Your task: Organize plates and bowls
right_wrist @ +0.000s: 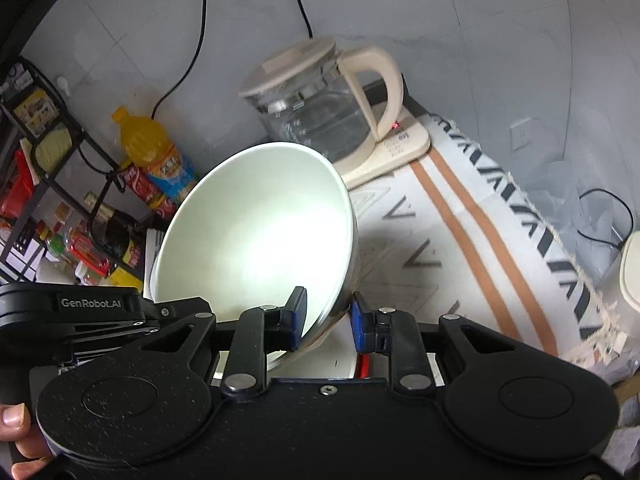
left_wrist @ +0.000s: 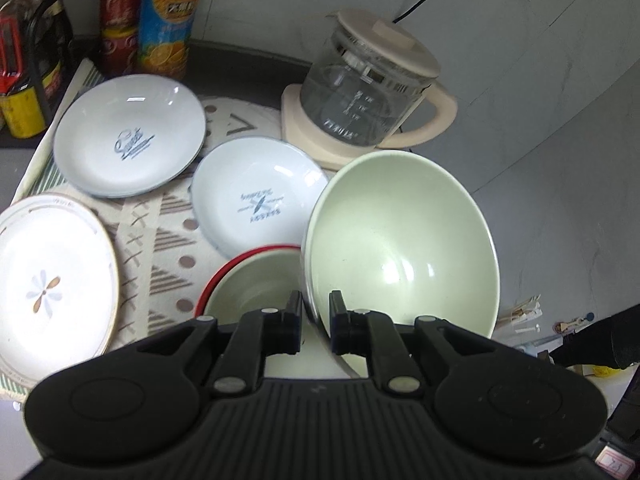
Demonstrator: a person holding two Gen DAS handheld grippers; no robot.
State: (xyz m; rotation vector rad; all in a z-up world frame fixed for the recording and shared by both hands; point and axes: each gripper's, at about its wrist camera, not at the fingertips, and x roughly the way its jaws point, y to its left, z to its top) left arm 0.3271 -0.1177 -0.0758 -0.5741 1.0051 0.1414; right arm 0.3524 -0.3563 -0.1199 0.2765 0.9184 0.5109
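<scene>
Where lettering can be read, "GenRobot.AI" stands in white on the left gripper's (right_wrist: 52, 312) housing in the right wrist view; the blue script on the two pale plates (left_wrist: 130, 146) and the bottle labels are too blurred to make out. The green bowl (left_wrist: 400, 240) tilts steeply, its rim pinched between the left gripper's (left_wrist: 316, 312) narrowly parted fingers. The right gripper (right_wrist: 328, 312) straddles the same bowl's (right_wrist: 256, 236) rim, jaws slightly apart; whether they clamp it cannot be told. A red-rimmed bowl (left_wrist: 248, 284) sits just beside it.
</scene>
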